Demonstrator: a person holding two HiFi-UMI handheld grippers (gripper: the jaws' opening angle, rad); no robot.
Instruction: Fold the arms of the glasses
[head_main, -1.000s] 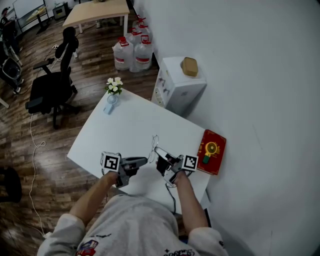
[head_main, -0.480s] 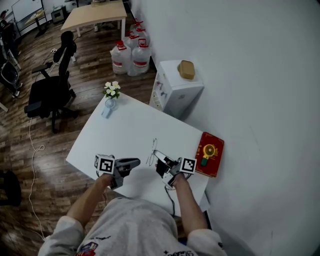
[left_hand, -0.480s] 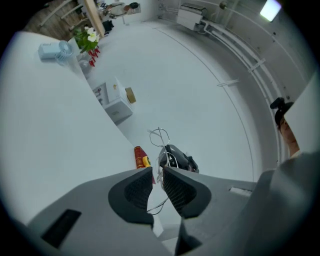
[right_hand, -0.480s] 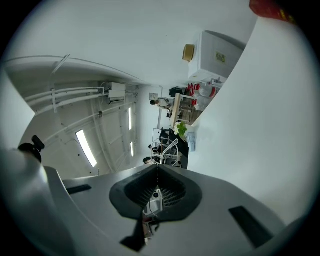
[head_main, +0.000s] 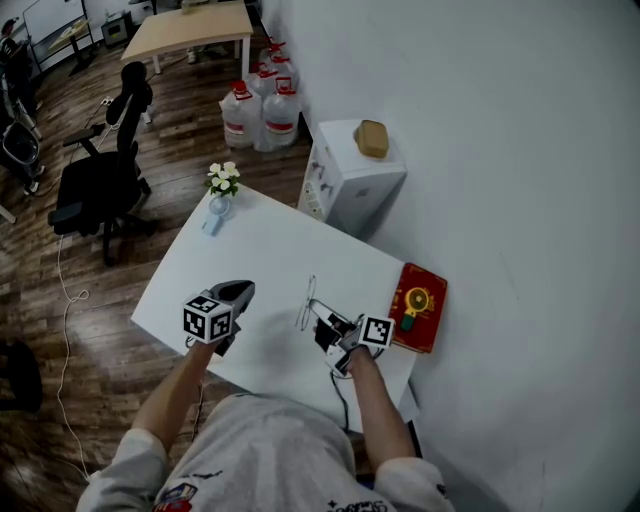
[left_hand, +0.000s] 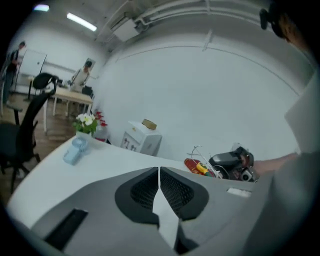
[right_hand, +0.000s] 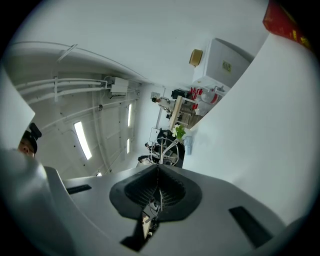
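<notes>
Thin wire-framed glasses (head_main: 306, 303) stand off the white table (head_main: 260, 250) near its front right, one part of the frame pinched in my right gripper (head_main: 322, 324). In the right gripper view the wire frame (right_hand: 165, 146) sticks out past the shut jaws of the right gripper (right_hand: 158, 172). My left gripper (head_main: 240, 289) hovers to the left, well apart from the glasses. Its jaws have just been closing and stand shut with nothing between them in the left gripper view (left_hand: 159, 172), which shows the glasses (left_hand: 200, 152) and the right gripper (left_hand: 233, 162) off to the right.
A red box (head_main: 421, 305) with a yellow and green item lies at the table's right edge. A small blue fan (head_main: 214, 215) and a flower pot (head_main: 222, 180) sit at the far left corner. A white cabinet (head_main: 352, 175) stands behind the table, an office chair (head_main: 95, 185) to the left.
My left gripper has pulled away from the glasses to the left and farther up the table, rolling as it went. The right gripper keeps its hold on the glasses in the same place.
</notes>
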